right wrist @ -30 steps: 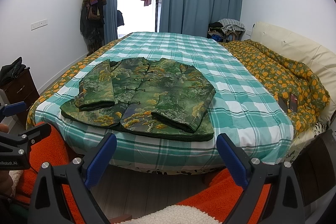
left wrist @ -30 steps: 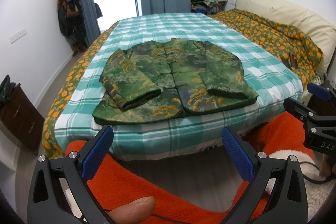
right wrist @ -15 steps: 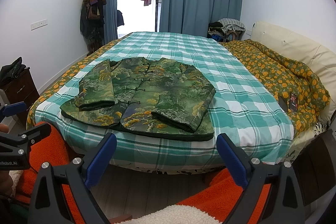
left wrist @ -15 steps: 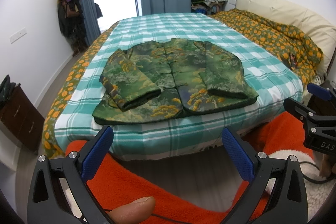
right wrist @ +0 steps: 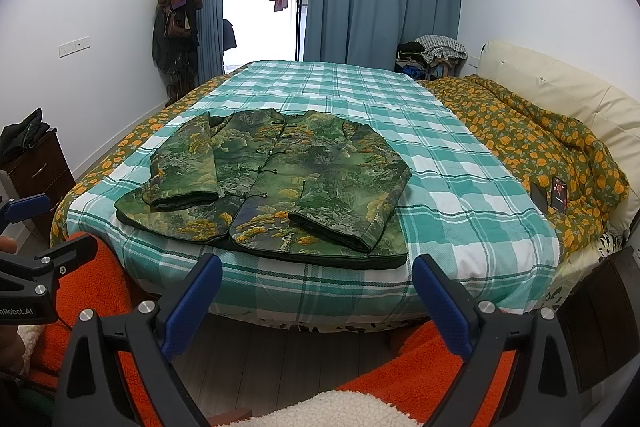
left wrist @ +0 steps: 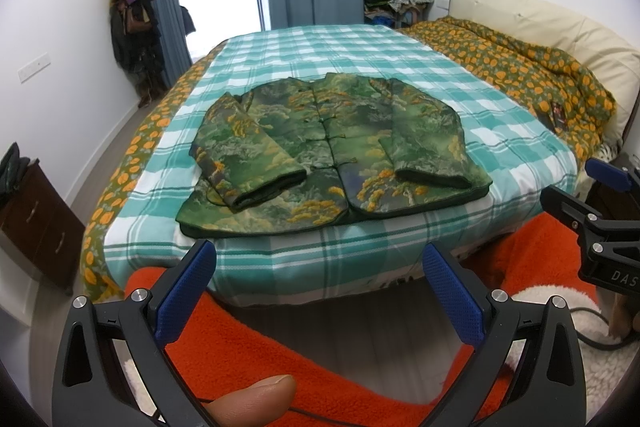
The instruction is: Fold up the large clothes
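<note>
The jacket [left wrist: 332,155] lies flat at frame centre, sleeves folded in, its hem near the bed [left wrist: 360,251] edge, with bare checked sheet behind it. Left gripper [left wrist: 320,291] and right gripper [right wrist: 316,295] hang wide open and empty, short of the edge.
</note>
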The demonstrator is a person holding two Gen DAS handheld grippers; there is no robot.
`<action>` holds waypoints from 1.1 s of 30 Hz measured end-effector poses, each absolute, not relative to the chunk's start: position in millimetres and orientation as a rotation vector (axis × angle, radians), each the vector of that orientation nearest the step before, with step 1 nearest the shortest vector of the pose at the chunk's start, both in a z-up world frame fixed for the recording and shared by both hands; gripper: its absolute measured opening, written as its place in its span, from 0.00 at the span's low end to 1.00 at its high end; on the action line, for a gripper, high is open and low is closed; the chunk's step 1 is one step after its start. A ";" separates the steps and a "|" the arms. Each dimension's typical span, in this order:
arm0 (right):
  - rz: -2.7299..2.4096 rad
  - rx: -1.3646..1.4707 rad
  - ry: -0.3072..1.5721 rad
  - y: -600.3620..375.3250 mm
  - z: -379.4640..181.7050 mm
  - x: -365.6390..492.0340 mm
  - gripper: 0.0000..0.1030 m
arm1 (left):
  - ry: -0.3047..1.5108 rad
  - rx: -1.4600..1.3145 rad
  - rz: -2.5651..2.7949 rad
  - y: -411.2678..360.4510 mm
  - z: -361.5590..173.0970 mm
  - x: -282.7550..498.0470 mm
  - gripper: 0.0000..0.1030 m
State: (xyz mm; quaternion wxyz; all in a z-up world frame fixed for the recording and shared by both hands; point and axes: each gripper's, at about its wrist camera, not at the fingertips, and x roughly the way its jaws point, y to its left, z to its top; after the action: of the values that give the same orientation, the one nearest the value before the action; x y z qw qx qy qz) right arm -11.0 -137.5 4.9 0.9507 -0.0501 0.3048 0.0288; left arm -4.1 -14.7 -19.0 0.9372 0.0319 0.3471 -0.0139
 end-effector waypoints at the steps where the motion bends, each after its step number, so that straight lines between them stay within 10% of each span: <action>1: 0.059 -0.102 0.620 -137.2 4.6 -11.5 0.95 | 0.709 0.065 -0.028 -14.6 -19.7 -4.8 1.00; 33: 0.061 -0.101 0.622 -138.4 5.7 -9.8 0.95 | 0.705 0.076 -0.019 -14.6 -18.7 -3.8 1.00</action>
State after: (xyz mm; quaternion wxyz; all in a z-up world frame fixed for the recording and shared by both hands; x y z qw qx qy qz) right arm -9.8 -138.4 5.7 0.9503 -0.0495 0.3058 0.0302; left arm -3.8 -14.6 -18.7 0.9378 0.0371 0.3450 -0.0094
